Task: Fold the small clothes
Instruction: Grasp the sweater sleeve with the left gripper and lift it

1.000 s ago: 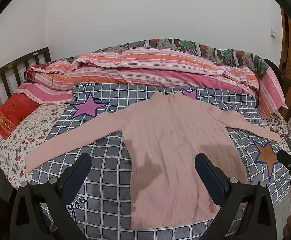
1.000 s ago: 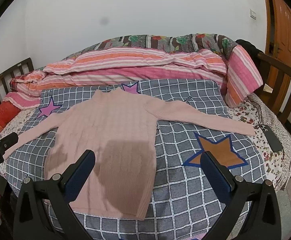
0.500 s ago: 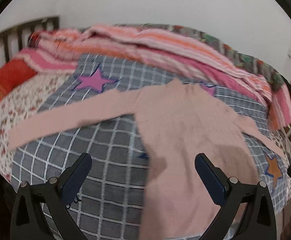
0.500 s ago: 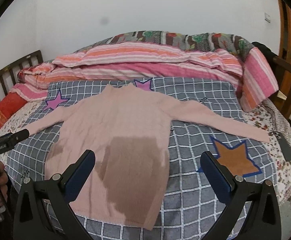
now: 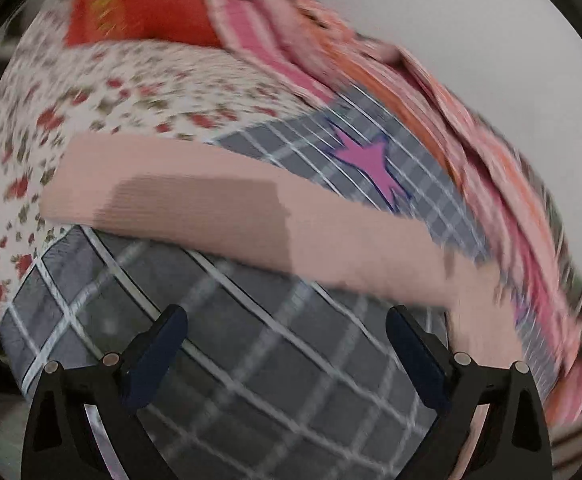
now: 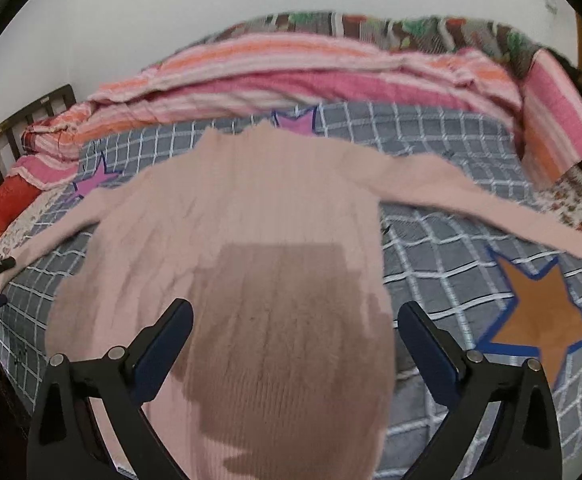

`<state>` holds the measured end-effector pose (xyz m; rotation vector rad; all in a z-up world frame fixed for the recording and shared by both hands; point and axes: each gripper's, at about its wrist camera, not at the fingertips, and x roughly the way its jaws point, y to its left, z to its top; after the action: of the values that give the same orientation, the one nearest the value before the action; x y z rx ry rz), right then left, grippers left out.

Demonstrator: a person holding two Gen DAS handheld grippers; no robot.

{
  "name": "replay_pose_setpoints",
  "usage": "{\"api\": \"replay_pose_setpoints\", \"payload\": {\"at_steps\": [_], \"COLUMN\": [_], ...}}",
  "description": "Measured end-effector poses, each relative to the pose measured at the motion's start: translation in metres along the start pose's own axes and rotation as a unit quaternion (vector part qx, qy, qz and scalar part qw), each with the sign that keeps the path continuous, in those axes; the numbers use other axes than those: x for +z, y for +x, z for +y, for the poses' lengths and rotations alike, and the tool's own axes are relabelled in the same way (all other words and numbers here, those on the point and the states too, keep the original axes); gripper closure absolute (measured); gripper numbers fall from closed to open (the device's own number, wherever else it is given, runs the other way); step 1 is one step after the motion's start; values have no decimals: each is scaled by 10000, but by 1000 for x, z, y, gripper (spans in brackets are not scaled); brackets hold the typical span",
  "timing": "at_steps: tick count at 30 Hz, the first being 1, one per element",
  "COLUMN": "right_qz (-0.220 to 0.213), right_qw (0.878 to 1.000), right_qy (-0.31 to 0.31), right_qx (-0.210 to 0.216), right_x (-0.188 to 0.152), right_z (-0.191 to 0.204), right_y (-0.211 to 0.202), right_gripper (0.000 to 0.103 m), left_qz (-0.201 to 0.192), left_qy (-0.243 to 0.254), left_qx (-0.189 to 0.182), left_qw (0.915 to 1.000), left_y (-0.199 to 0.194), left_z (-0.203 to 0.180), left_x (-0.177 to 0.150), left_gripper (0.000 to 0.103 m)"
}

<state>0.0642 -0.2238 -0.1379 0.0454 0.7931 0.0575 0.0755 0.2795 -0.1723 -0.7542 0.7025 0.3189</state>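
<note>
From the right gripper (image 6: 295,346), with its jaws spread wide, the way ahead toward 12 o'clock lies over the flat pink sweater (image 6: 247,216), with nothing standing up from it. The checked blanket (image 6: 443,264) at 2 and 3 o'clock lies low and flat as well. The heaped striped quilt (image 6: 291,72) walls off the far side from 10 to 1 o'clock, and the wooden bed rail (image 6: 15,128) closes 9 o'clock. The left gripper (image 5: 287,344), jaws also apart, has bare blanket between its fingers; the sleeve (image 5: 195,204) crosses flat at 12, and a red pillow (image 5: 143,16) bulks at 11 o'clock.
</note>
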Motion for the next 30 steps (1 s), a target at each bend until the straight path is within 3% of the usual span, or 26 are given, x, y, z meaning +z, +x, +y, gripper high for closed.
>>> {"api": "replay_pose_setpoints", "payload": {"at_steps": [4, 7, 9, 11, 12, 14, 18, 22, 27, 30], "right_qz": [311, 318, 271, 300, 311, 315, 266, 176, 33, 59], "right_qw": [9994, 9990, 9993, 9993, 9993, 9993, 9992, 9991, 9994, 9996], "right_qy": [137, 280, 220, 172, 149, 120, 131, 169, 233, 218], "right_qx": [116, 138, 142, 152, 163, 182, 251, 357, 263, 144], "right_x": [-3, -6, -7, -7, -7, -5, -3, 0, -4, -7], "right_z": [-8, -13, -13, -14, -15, -18, -29, -42, -65, -81], "right_y": [28, 34, 32, 32, 31, 29, 21, 11, -3, -9], "right_gripper": [6, 6, 6, 6, 6, 6, 6, 6, 6, 6], "left_qz": [-306, -464, -600, -762, -797, -810, -960, -1171, -1159, -1113], "left_qy": [-321, -292, -252, -154, -54, 153, 327, 1011, 1935, 2583], "left_qx": [-5, 294, 618, 886, 1047, 1306, 1160, 778, 88, -421], "left_qw": [9990, 9981, 9960, 9930, 9913, 9880, 9881, 9849, 9742, 9587], "left_y": [8, 17, 21, 21, 23, 23, 7, -7, -3, 8], "left_z": [20, 22, 26, 26, 25, 20, -8, -77, -187, -262], "left_x": [16, 30, 38, 42, 45, 51, 64, 69, 48, 19], "left_gripper": [9, 26, 46, 56, 74, 93, 96, 96, 96, 96]}}
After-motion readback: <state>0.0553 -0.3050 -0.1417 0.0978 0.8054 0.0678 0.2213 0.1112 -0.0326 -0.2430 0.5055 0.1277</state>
